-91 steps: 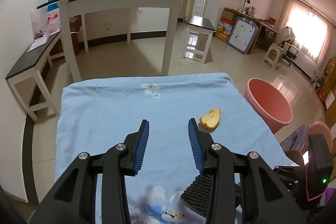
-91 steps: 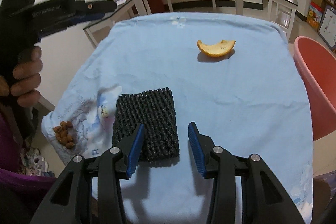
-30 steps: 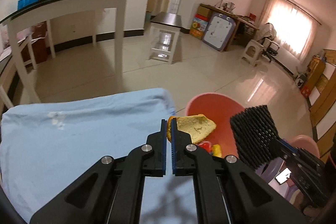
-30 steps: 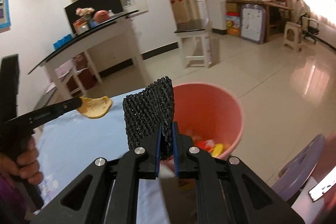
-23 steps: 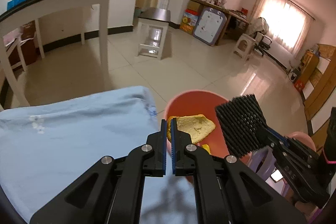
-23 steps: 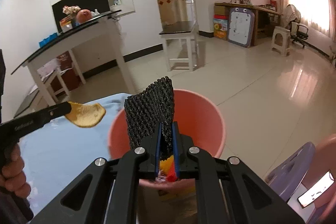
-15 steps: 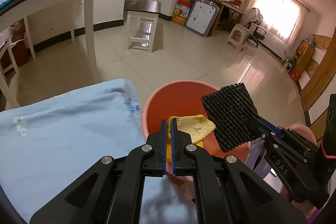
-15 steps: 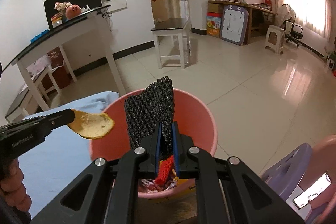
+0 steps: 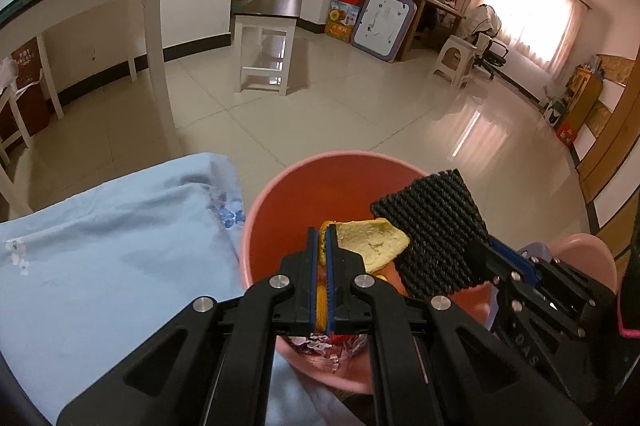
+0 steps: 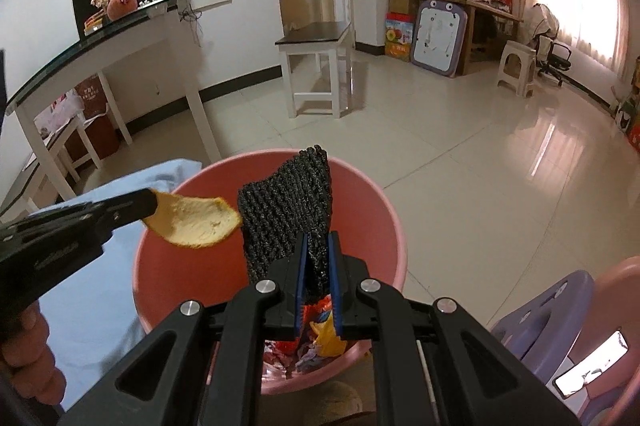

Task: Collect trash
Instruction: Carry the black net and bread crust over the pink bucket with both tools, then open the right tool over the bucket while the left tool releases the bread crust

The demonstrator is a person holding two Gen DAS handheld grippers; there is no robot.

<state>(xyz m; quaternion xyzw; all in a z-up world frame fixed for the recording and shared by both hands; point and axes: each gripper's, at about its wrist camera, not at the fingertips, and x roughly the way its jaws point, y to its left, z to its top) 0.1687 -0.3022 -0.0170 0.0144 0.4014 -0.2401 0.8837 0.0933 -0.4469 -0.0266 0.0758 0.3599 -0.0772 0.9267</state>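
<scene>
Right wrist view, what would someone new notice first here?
Probably the pink bucket low in the middle, with colourful trash already at its bottom. Held above its opening are two pieces: a black foam net clamped in the right gripper, and beside it, to the left, a yellow fruit peel held by the left gripper. A blue cloth lies left of the bucket.
</scene>
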